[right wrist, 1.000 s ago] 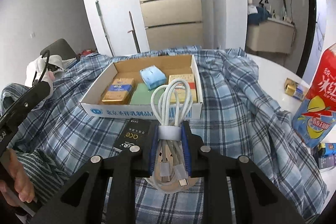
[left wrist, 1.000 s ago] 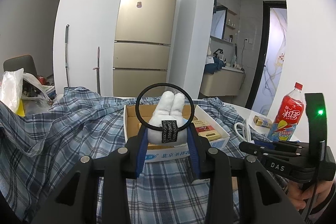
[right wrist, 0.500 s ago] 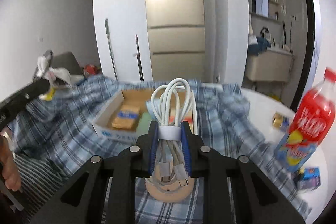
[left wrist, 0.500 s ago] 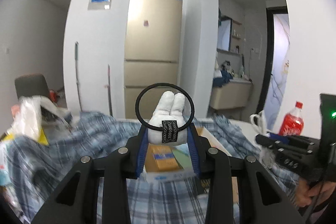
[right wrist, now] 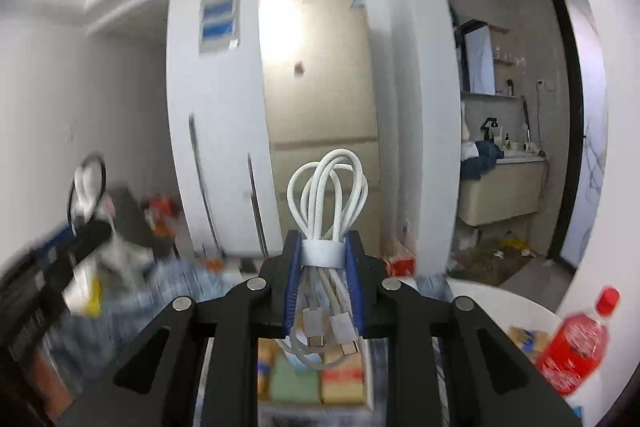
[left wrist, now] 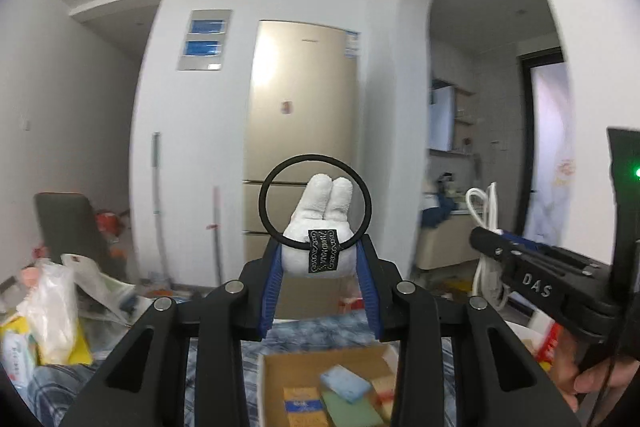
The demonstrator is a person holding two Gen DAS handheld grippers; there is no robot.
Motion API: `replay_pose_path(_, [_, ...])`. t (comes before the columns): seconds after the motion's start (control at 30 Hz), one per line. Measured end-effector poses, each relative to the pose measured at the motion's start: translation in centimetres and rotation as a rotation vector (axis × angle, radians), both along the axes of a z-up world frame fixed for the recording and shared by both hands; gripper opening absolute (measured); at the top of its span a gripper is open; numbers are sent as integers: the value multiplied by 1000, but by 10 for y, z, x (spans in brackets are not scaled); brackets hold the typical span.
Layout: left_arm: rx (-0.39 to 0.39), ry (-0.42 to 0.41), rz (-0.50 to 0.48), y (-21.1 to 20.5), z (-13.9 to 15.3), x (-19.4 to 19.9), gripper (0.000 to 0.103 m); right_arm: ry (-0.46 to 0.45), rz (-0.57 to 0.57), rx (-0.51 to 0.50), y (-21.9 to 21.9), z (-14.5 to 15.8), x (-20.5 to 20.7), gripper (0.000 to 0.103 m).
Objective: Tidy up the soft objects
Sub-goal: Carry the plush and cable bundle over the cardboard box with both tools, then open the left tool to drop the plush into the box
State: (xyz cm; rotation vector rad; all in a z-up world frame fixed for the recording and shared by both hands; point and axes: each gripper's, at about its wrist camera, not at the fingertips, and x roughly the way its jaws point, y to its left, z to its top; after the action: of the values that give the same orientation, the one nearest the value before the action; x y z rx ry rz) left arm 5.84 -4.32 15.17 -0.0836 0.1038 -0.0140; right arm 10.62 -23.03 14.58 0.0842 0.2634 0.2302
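Note:
My left gripper (left wrist: 318,259) is shut on a white plush bunny hair tie (left wrist: 320,227) with a black elastic ring, held high above the table. My right gripper (right wrist: 322,255) is shut on a bundled white cable (right wrist: 326,203) with a white strap, also held high; it shows at the right of the left wrist view (left wrist: 486,223). The cardboard box (left wrist: 280,367) with small packets lies below both grippers, on the blue plaid cloth (left wrist: 304,331).
A red soda bottle (right wrist: 576,343) stands on the white table at the right. Plastic bags (left wrist: 52,315) sit at the left. A gold fridge (left wrist: 300,131) and a bathroom doorway are behind.
Both grippers have risen well above the table with their objects still held; the box has dropped to the bottom of both views.

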Motion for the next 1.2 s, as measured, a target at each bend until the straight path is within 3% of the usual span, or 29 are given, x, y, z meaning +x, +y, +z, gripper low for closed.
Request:
replay_pose_path(0.1, [-28,53,-30,-2,1,22,37,25,20,4,3,5,24,21])
replay_pose_path(0.17, [-2,80,-34,-4,-6,35,37,39,23,3,3,-4,34,21])
replay_pose_path(0.27, [12,140,-42,-2,-27,54,37,69,17,-16,3,-30,46,21])
replay_pose_path(0.5, [-2,304,-40,16,-64,94,37,237,18,-56,8,-82,81,21])
replay_pose_path(0.8, [30,615,-47,17,-119,136,37,468,106,-63,21,-134,104,21])
replay_pose_path(0.93, [59,749,-25,16,-145,151,37,504,104,-84,28,-147,107,21])
replay_pose_path(1.2, [16,904,-55,23,-186,171,37,575,100,-119,33,-163,117,21])
